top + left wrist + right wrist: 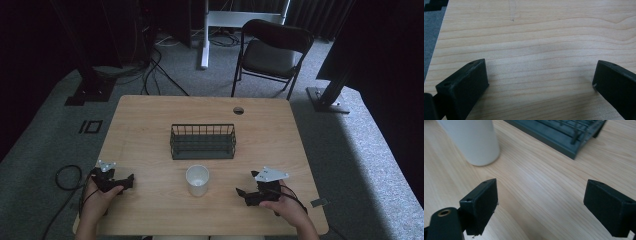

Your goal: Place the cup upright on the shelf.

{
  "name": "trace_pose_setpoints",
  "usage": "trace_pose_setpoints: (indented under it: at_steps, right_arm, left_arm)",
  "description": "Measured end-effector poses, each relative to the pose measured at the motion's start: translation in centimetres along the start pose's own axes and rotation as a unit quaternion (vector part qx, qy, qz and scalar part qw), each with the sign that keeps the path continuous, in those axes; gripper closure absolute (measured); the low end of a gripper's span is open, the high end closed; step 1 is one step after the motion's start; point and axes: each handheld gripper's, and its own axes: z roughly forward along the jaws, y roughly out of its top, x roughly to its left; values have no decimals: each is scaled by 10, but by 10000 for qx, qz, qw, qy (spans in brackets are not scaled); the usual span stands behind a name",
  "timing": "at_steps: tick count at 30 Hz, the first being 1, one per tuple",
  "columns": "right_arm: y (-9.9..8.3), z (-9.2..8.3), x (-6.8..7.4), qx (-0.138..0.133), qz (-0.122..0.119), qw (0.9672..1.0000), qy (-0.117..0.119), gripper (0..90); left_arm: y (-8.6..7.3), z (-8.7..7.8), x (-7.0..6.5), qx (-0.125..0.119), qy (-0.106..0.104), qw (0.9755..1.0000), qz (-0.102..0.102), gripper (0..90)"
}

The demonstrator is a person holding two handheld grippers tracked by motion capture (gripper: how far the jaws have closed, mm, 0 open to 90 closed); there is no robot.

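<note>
A white cup (pixel 197 180) stands upright on the wooden table (pixel 150 120), near the front and in the middle. Behind it sits a dark green wire basket (pixel 202 141). My left gripper (pixel 131 179) rests low at the table's front left, open, with bare wood between its jaws (pixel 539 82). My right gripper (pixel 240 193) sits at the front right, open, nothing between its jaws (pixel 540 202). In the right gripper view the cup (pixel 472 141) is at the upper left and the basket (pixel 564 133) along the top.
A black folding chair (pixel 272 52) stands beyond the table's far edge. Cables (pixel 152 70) lie on the grey carpet at the back left. A round grommet hole (pixel 238 110) is near the table's far edge. Dark frame posts flank the table.
</note>
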Motion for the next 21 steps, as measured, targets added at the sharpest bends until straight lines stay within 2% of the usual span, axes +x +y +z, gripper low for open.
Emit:
trace_pose_setpoints:
  at_steps: [10, 21]
  right_arm:
    - [10, 10, 19, -52, -272, 9991, 334, 118]
    - [19, 24, 35, -70, -396, 9972, 632, 118]
  left_arm:
    - [0, 0, 0, 0, 0, 10000, 1, 2]
    - [0, 0, 0, 3, -1, 10000, 2, 2]
